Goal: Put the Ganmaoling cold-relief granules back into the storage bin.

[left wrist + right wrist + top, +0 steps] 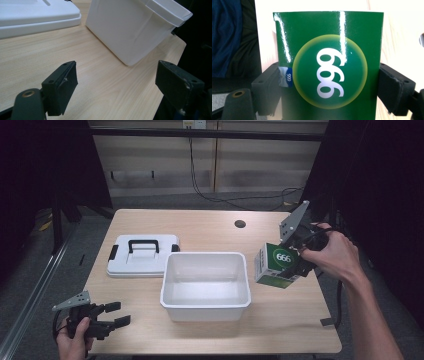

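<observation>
A green and white box (274, 265) marked 666 hangs just right of the white bin (205, 309), lifted off the table. My right gripper (295, 262) is shut on it, and in the right gripper view the two jaws press the sides of the green box (329, 67). My left gripper (116, 314) rests low at the table's front left corner, open with nothing between its fingers. In the left gripper view the bin's corner (130, 30) stands ahead of my left gripper (116, 81).
A white lid with a black handle (142, 255) lies flat to the left of the bin; its edge (37, 17) is in the left gripper view. A round cable hole (240, 224) sits at the table's far side. Cables hang behind the table.
</observation>
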A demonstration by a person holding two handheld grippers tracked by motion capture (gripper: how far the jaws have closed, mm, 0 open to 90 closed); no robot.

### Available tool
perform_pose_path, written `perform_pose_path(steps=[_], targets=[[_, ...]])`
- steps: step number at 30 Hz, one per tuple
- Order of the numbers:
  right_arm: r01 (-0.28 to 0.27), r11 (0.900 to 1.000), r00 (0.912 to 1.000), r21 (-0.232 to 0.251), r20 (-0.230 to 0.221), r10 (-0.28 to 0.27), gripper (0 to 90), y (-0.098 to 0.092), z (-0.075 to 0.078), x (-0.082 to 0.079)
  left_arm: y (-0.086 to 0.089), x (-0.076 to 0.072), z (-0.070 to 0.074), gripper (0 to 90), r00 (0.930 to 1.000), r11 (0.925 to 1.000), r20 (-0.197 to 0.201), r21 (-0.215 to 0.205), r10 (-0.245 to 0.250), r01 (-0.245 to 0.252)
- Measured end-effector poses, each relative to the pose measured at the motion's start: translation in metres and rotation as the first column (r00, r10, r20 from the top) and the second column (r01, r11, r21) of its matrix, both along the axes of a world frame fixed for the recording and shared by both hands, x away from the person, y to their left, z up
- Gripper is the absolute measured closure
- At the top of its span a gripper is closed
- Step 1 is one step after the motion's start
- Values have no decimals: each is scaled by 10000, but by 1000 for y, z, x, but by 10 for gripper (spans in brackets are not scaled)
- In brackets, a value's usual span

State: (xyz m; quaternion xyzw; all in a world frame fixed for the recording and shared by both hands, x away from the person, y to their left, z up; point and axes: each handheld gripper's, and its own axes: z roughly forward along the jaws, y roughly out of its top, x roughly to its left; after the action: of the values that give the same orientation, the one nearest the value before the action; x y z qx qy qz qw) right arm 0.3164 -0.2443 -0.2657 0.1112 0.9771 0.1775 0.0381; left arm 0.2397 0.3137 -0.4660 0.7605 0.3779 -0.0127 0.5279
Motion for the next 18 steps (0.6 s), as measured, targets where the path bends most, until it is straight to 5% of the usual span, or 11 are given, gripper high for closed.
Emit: perform_pose_path(steps=[18], targets=[[-422,9991,9991,-75,-10,422,161,35,9,14,2,-1,1,178,10000,10000,18,-86,24,-24]])
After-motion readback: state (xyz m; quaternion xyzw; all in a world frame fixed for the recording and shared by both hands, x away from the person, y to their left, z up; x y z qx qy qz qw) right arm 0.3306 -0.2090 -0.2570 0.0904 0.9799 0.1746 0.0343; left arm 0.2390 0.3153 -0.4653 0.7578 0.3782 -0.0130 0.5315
